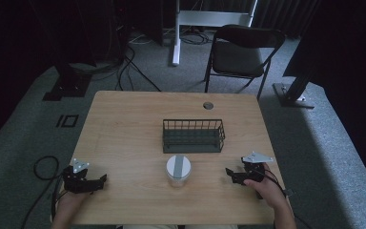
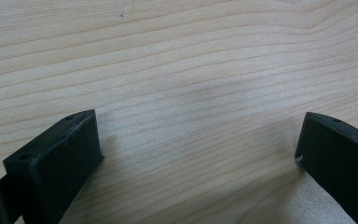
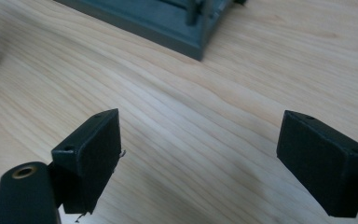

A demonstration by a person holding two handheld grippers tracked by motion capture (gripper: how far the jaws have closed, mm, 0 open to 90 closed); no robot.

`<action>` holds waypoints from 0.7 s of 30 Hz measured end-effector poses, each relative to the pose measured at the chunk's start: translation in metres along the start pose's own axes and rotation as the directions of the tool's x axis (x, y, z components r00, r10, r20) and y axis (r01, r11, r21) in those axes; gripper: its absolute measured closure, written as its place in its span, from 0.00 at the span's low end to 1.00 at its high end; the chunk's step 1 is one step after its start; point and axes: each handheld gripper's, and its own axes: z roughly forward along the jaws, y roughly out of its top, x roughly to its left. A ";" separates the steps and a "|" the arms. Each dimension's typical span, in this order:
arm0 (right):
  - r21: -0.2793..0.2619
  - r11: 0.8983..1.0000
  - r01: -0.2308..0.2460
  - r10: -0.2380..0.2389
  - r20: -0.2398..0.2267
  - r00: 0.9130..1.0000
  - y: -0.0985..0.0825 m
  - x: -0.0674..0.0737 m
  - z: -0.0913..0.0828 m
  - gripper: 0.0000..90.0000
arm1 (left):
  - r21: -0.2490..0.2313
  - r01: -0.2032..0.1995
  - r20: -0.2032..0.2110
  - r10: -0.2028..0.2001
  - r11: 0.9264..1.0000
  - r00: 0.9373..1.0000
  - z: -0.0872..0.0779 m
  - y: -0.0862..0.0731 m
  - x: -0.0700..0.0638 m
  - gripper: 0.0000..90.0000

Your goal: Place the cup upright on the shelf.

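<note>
Jar on table between left gripper and right gripper; both jaws apart, empty.

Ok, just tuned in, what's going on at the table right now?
Nothing is being handled yet. A person holds the left gripper and the right gripper low over the wooden table, one at each side, both open with bare wood between their jaws. Between them stands a clear jar with a grey lid, untouched. Just beyond it sits a dark wire basket, which looks empty.
</note>
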 end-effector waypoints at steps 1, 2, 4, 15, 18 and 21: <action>0.000 1.000 0.000 0.000 0.000 1.000 0.000 0.000 0.000 0.15 | 0.000 0.000 0.000 0.000 1.000 1.000 0.000 0.000 0.000 0.00; -0.006 1.000 0.001 -0.001 -0.008 1.000 0.001 0.002 0.000 0.15 | 0.000 0.000 0.000 0.000 1.000 1.000 0.000 0.000 0.000 0.00; -0.012 1.000 0.012 -0.012 -0.025 1.000 0.002 0.006 0.001 0.15 | 0.000 0.000 0.000 0.000 1.000 1.000 0.000 0.000 0.000 0.00; -0.017 0.998 0.058 -0.059 -0.090 0.994 0.003 0.021 0.009 0.15 | 0.000 0.000 0.000 0.000 1.000 1.000 0.000 0.000 0.000 0.00; -0.024 0.997 0.069 -0.071 -0.113 0.991 0.005 0.027 0.011 0.15 | 0.000 0.000 0.000 0.000 1.000 1.000 0.000 0.000 0.000 0.00; -0.028 0.997 0.075 -0.078 -0.137 0.987 0.006 0.032 0.012 0.15 | 0.000 0.000 0.000 0.000 1.000 1.000 0.000 0.000 0.000 0.00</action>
